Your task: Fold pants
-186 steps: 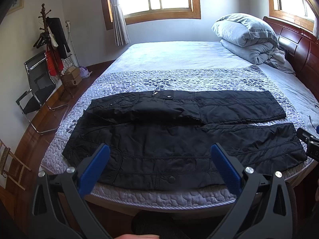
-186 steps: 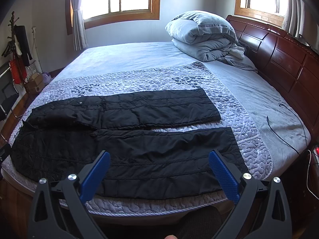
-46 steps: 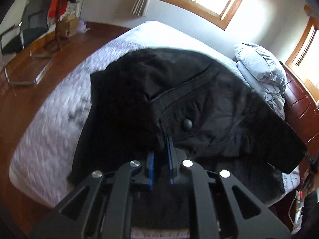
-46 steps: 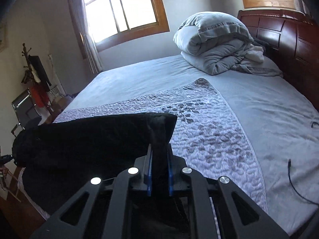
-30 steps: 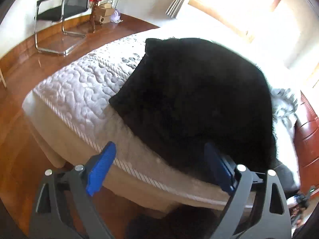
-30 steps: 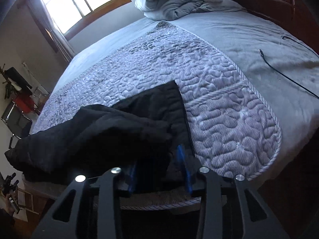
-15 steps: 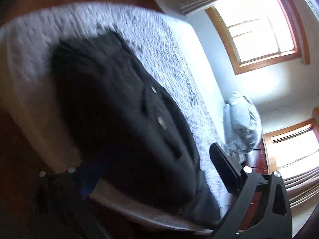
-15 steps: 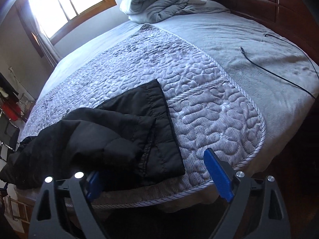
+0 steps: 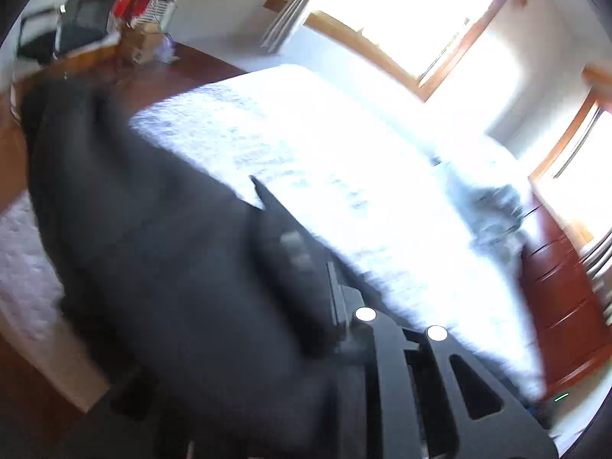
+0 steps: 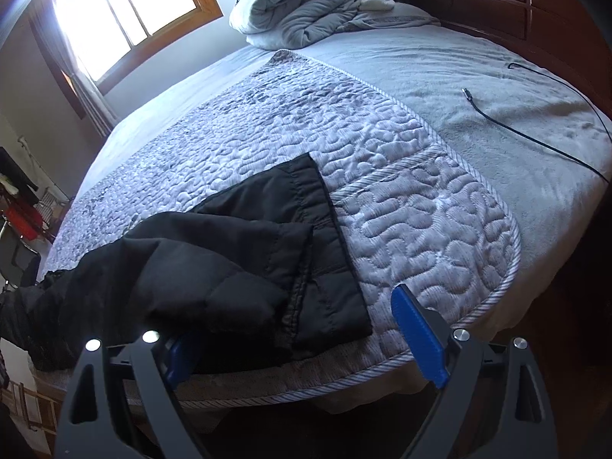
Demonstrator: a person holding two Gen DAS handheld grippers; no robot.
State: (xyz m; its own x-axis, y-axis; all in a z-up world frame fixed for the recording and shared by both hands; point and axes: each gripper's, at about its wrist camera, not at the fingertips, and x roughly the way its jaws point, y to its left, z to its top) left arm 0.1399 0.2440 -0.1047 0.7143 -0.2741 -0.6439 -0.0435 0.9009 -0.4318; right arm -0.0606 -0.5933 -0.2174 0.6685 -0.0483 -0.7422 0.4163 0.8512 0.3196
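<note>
Pants (image 10: 244, 267), black and padded, lie bunched along the near edge of the bed (image 10: 497, 141), on the quilted cover (image 10: 306, 122) with its pebble-like stitching. In the right wrist view the two leg ends sit one over the other, the upper one rumpled and puffed up, the lower one flat with its hem running toward the bed's edge. The right gripper (image 10: 302, 340) hangs just off that edge with its jaws spread wide; the blue pad of the right-hand finger stands clear over the cover, while the left-hand pad is just beside the dark cloth, and nothing is pinched between them. In the left wrist view, which is badly blurred, the left gripper (image 9: 340, 302) has its jaws pressed together on a fold of the pants (image 9: 160, 252), whose cloth fills the lower left of the picture and drapes over the white mattress side. Past the pants, a folded grey duvet (image 10: 306, 4) is piled at the head of the bed against the dark wooden headboard (image 10: 535, 4). A thin black cable (image 10: 535, 141) trails across the plain grey blanket, well apart from the pants.
</note>
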